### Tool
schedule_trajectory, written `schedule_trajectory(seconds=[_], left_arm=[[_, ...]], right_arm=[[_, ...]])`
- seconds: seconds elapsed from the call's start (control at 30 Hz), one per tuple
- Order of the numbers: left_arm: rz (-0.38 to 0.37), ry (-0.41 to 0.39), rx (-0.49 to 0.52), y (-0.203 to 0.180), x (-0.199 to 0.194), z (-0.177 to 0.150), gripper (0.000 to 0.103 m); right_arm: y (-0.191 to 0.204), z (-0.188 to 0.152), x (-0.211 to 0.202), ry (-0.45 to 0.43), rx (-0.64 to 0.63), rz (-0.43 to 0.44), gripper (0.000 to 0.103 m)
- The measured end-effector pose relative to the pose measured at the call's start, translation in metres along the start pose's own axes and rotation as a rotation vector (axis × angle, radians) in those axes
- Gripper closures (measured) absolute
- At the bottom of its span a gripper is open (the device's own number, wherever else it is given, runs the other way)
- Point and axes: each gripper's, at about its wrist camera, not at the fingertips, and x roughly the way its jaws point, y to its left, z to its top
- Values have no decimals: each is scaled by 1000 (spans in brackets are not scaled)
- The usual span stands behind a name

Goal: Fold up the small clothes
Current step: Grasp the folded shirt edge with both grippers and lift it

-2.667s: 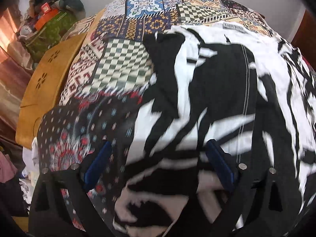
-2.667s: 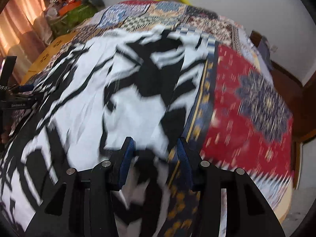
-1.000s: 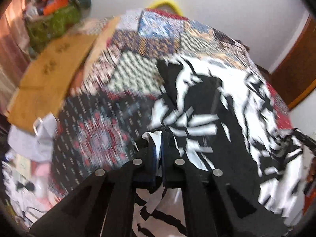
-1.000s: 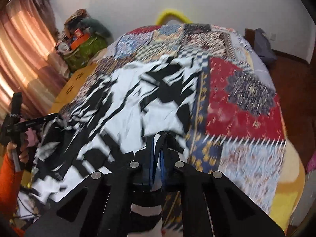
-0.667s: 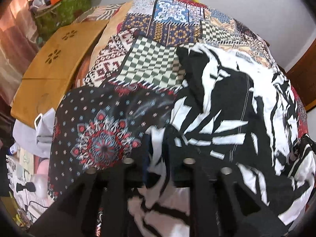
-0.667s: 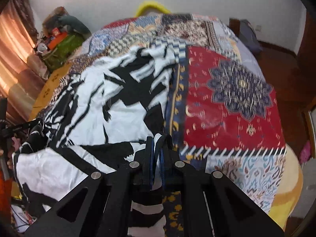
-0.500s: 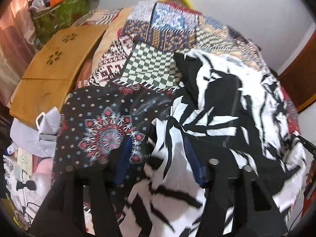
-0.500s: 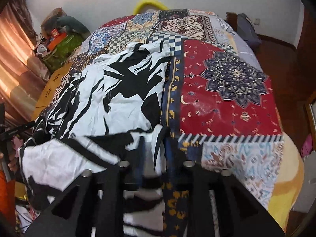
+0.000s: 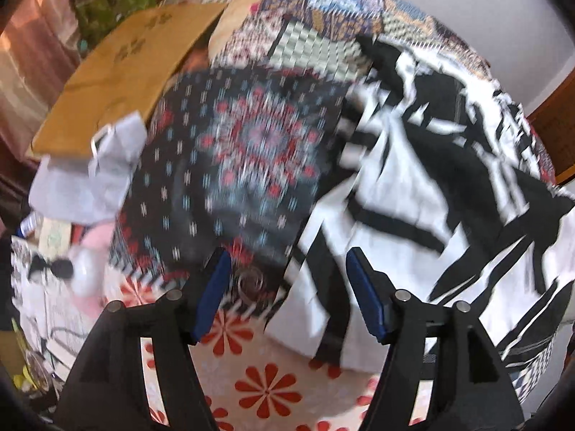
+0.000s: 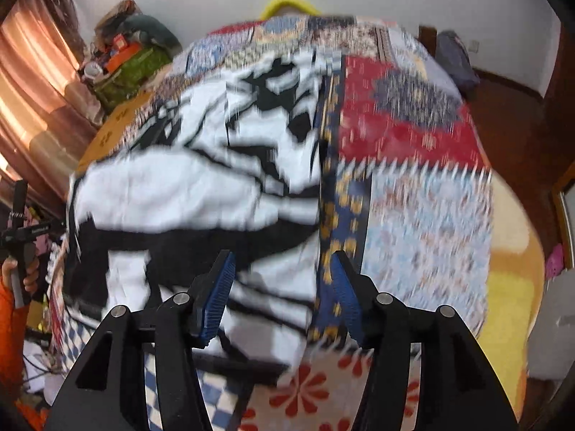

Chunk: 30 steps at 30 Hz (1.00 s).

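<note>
Both grippers are letting go: the left gripper (image 9: 285, 289) and right gripper (image 10: 278, 292) have their jaws opening, nothing pinched, over the near edge of the black-and-white garment (image 10: 201, 194) on the patchwork bedspread (image 10: 406, 133). A fold looks just laid. Next comes regripping an edge. Beyond the garment's left side sit a wooden board (image 9: 122, 72) and a grey bag (image 9: 86, 176), clear of the work.

Motion blur smears both views, so the patchwork bedspread (image 9: 251, 151) loses its pattern detail. The black-and-white garment (image 10: 201, 186) hides the bedspread beneath it, and its near hem is perhaps folded under. Small clutter (image 9: 43, 269) at the left edge is unreadable.
</note>
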Motion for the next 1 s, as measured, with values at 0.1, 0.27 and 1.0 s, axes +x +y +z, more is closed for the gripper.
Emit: schedule_trajectory(seconds=[0.1,0.27,1.0], left_arm=[[-29,48,-2,-1,12,-10,37],[-54,32,-49,1,15,-21,41],[-60,-376,52,-46,-125,37,96]], right_arm=[[2,-16,11,46,5,-1,52],[1,-27,18,73,24,32,52],[10,39,-73,-287,30,57,97]])
